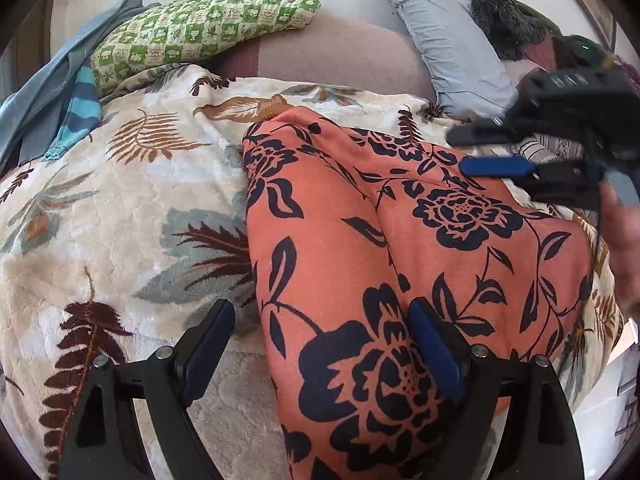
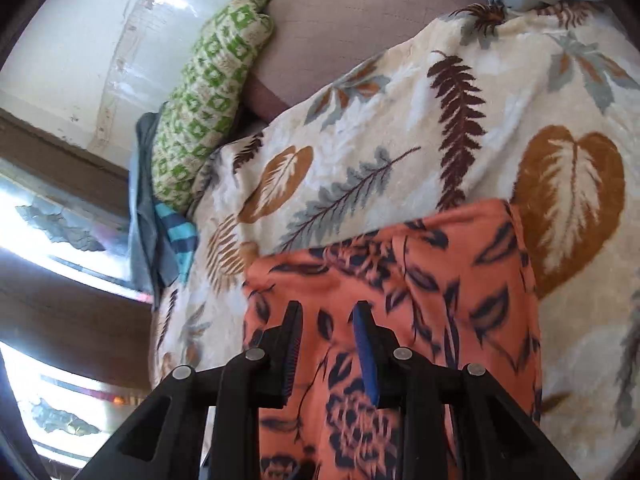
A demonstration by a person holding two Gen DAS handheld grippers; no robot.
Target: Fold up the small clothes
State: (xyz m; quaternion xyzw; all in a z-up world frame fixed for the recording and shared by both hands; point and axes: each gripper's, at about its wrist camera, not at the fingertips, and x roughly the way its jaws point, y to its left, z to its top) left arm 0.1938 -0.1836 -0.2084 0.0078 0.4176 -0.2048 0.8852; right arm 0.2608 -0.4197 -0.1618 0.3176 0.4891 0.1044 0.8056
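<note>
An orange garment with dark blue flowers (image 1: 400, 248) lies flat on a cream blanket with a leaf print (image 1: 120, 208). My left gripper (image 1: 320, 328) is open wide at the garment's near left edge. One of its fingers (image 1: 434, 352) is over the cloth and the other is over the blanket. My right gripper (image 1: 482, 152) hovers over the garment's far right part with its jaws a little apart. In the right wrist view my right gripper (image 2: 328, 314) hangs above the orange garment (image 2: 440, 280) with nothing pinched between the pads.
A green checked pillow (image 1: 200, 28) and a grey-blue pillow (image 1: 448, 48) lie at the back on a mauve sheet (image 1: 340, 56). Blue clothes (image 1: 60, 92) are piled at the far left. A person's hand (image 1: 624, 248) shows at the right edge. A bright window (image 2: 48, 220) is to the left.
</note>
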